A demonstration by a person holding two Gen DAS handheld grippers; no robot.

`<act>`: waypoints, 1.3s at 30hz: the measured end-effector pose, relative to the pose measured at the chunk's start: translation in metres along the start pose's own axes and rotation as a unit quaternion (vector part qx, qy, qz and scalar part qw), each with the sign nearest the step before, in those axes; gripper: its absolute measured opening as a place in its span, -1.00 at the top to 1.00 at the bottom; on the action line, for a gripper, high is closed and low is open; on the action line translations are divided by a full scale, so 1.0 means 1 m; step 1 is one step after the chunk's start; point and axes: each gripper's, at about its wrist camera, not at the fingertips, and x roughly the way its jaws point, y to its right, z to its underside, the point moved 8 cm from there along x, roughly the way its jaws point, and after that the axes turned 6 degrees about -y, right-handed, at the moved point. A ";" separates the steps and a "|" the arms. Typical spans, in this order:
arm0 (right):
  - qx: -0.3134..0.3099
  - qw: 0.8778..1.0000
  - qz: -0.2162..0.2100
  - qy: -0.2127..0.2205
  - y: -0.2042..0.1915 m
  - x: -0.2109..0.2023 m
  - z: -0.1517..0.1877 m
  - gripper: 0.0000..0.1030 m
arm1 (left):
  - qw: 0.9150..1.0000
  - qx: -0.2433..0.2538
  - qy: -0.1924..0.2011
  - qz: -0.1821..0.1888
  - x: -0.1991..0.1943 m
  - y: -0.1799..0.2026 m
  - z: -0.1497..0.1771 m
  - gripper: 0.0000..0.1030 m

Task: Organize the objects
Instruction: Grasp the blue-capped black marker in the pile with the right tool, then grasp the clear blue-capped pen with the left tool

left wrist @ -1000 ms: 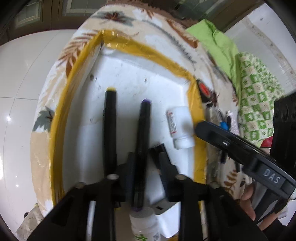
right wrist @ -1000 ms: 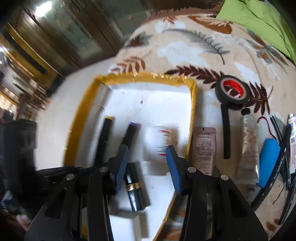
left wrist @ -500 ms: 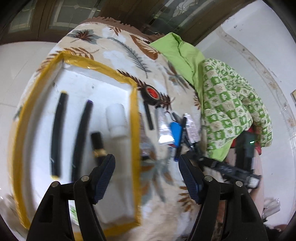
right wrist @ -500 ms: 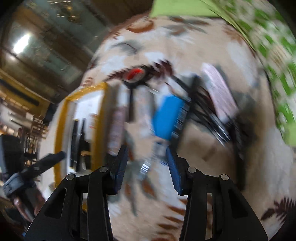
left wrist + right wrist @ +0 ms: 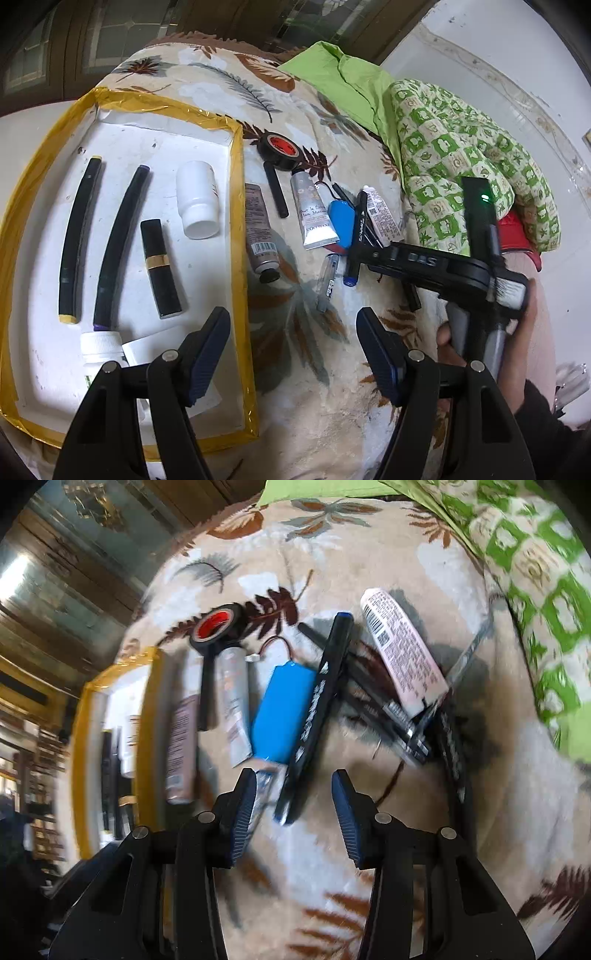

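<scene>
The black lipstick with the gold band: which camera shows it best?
The left wrist view: the lipstick lies sharp and whole in the white tray. The right wrist view shows only a blurred, edge-on sliver of that tray's contents.

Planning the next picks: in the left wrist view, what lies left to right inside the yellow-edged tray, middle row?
Yellow-capped black marker → purple-capped black marker → black lipstick with gold band → white bottle, then the tray's yellow right edge.
</scene>
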 end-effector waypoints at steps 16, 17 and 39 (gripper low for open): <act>-0.043 0.997 0.006 -0.061 0.020 -0.014 0.074 0.70 | 1.000 0.022 -0.013 -0.012 0.007 0.005 0.005 -0.38; -0.046 0.997 0.002 -0.066 0.020 -0.013 0.080 0.70 | 1.000 0.024 -0.013 -0.013 0.007 0.006 0.006 -0.38; -0.003 0.999 -0.029 -0.018 0.045 -0.016 0.046 0.70 | 0.987 0.117 -0.096 -0.055 0.076 0.057 -0.027 -0.37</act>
